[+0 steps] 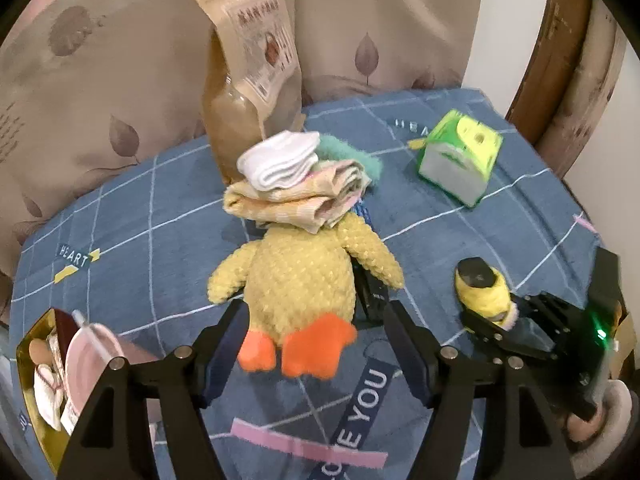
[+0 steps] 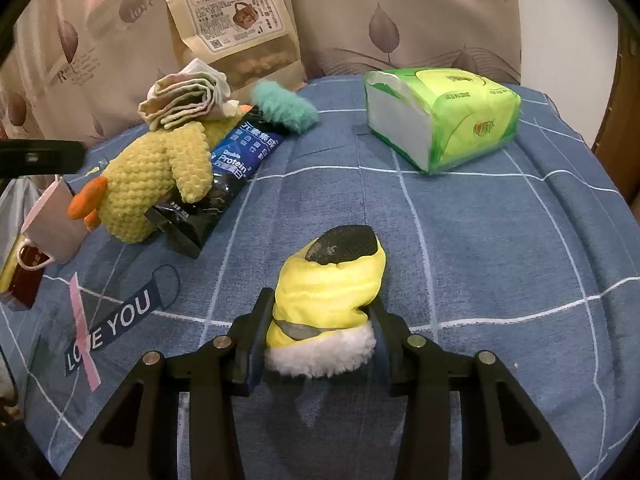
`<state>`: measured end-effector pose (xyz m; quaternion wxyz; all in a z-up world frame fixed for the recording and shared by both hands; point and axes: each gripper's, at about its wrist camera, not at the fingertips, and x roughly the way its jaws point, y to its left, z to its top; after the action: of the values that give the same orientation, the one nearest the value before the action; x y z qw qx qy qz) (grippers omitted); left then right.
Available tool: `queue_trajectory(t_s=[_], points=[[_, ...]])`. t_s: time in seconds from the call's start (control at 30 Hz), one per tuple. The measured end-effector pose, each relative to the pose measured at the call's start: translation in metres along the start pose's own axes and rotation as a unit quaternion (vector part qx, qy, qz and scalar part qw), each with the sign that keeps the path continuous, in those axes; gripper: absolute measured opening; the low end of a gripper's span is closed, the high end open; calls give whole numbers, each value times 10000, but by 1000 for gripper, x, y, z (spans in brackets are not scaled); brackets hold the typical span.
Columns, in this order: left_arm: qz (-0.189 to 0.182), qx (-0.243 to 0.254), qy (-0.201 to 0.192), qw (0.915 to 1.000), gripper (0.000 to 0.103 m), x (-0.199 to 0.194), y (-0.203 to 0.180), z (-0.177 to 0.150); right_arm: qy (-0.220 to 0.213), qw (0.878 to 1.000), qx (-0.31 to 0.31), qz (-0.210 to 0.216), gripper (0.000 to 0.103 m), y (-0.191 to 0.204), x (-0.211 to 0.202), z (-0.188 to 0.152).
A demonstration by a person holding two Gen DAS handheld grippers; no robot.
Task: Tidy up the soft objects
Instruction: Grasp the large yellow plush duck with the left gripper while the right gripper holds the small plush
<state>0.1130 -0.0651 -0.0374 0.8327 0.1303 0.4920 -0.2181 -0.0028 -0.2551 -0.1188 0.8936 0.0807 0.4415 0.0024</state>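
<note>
The right gripper (image 2: 318,336) clamps the yellow slipper (image 2: 332,276) at its fleecy cuff, sole turned up, on the blue checked cloth (image 2: 500,260). The left gripper (image 1: 316,344) stands spread around the duck's (image 1: 300,276) orange feet, apparently not touching. A folded towel (image 1: 296,196) and white sock (image 1: 280,160) are stacked on the duck. The tissue pack (image 2: 444,116) lies well apart.

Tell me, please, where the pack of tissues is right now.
The green tissue pack lies at the far right of the blue checked bedspread, beyond the yellow slipper.
</note>
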Motion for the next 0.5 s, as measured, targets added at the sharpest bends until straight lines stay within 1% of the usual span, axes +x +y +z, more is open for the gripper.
queue_trajectory(t_s=[0.2, 0.23, 0.27, 0.3, 0.33, 0.37, 0.4, 0.43, 0.5], points=[[180, -25, 429, 9989, 72, 45, 9, 12, -42, 10000, 5, 57, 41, -1, 1, -1], [176, -24, 497, 9986, 73, 55, 12, 13, -45, 10000, 8, 65, 42, -1, 0, -1], [56, -29, 529, 9986, 84, 63, 14, 14, -44, 10000, 4, 73, 42, -1, 0, -1], [-22, -50, 576, 9983, 91, 74, 17, 15, -46, 10000, 5, 77, 42, -1, 0, -1], [-51, -134, 666, 9977, 94, 85, 20, 15, -48, 9999, 11, 88, 42, -1, 0, -1], [-170, -225, 728, 9970, 97, 92, 22, 14, -49, 9999, 17, 97, 42, -1, 0, -1], [-300, -308, 767, 9961, 97, 99, 24, 13, -50, 9999, 24, 108, 42, -2, 0, -2], [-342, -405, 788, 9955, 97, 104, 25, 11, -52, 9999, 35, 120, 42, -2, 0, -2], [-526, -567, 845, 9934, 87, 107, 26, 6, -51, 9999, 34, 126, 42, -2, 0, -2]])
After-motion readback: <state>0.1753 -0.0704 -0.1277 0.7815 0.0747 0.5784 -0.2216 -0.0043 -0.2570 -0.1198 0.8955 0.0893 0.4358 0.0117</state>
